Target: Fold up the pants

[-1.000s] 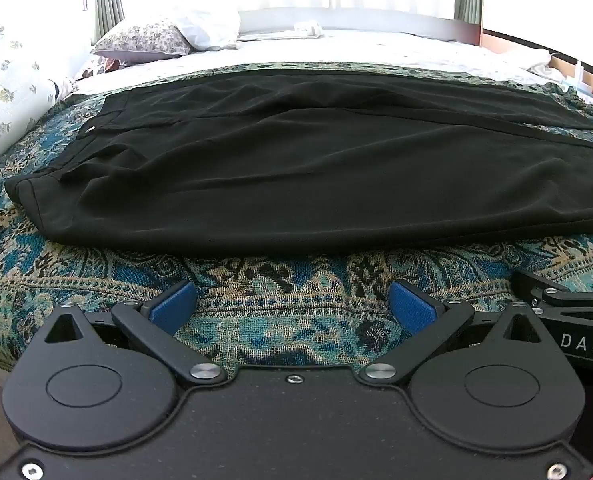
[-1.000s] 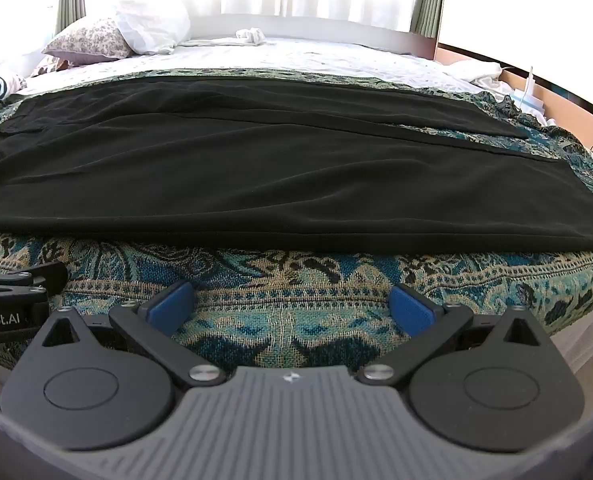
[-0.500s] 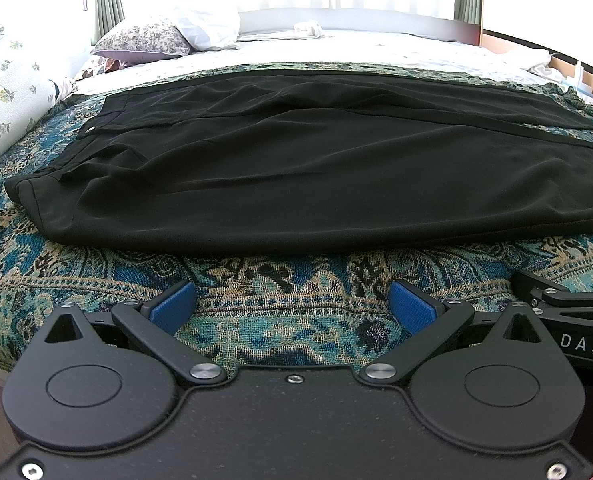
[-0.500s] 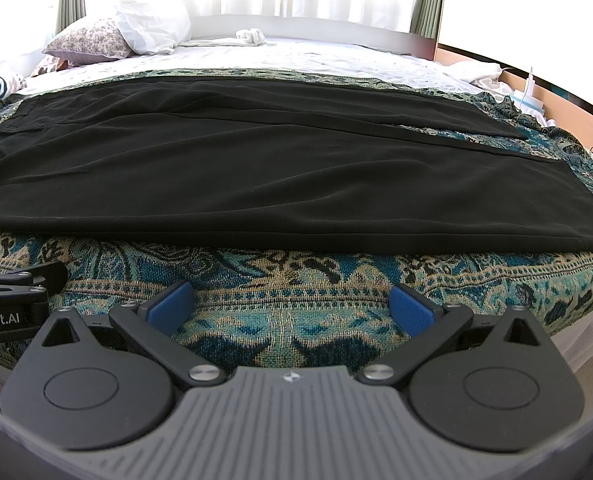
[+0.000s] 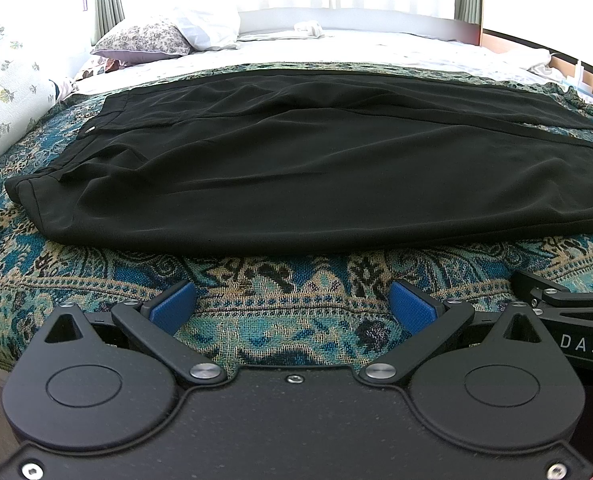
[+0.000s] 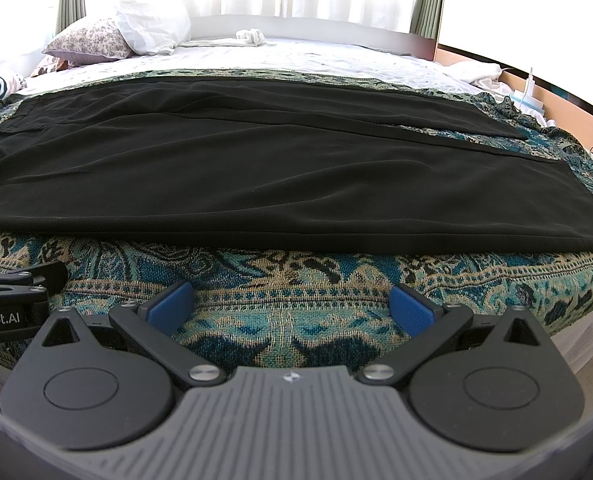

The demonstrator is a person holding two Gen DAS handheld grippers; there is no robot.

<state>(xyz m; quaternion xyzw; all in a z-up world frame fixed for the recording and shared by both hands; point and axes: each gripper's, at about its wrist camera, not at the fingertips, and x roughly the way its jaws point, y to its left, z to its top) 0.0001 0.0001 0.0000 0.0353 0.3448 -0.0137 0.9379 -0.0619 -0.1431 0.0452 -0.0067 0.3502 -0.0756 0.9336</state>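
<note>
The black pants (image 5: 296,168) lie flat across the bed (image 5: 256,304), waistband at my left, so both near edges are reachable. My left gripper (image 5: 292,306) and right gripper (image 6: 292,306) wait before them, fingers wide, holding nothing.

One pair of black pants (image 5: 296,168) lies on one patterned bedspread (image 5: 280,284), with two legs counted, the second beyond the first. Two pillows sit past the pants near the headboard: one floral pillow (image 5: 144,38) and one white pillow (image 5: 206,26). One small crumpled white cloth (image 6: 251,36) lies just right of the white pillow. Two grippers are in view, left gripper (image 5: 292,306) and right gripper (image 6: 291,306), each with two blue pads (image 5: 174,306).
</note>
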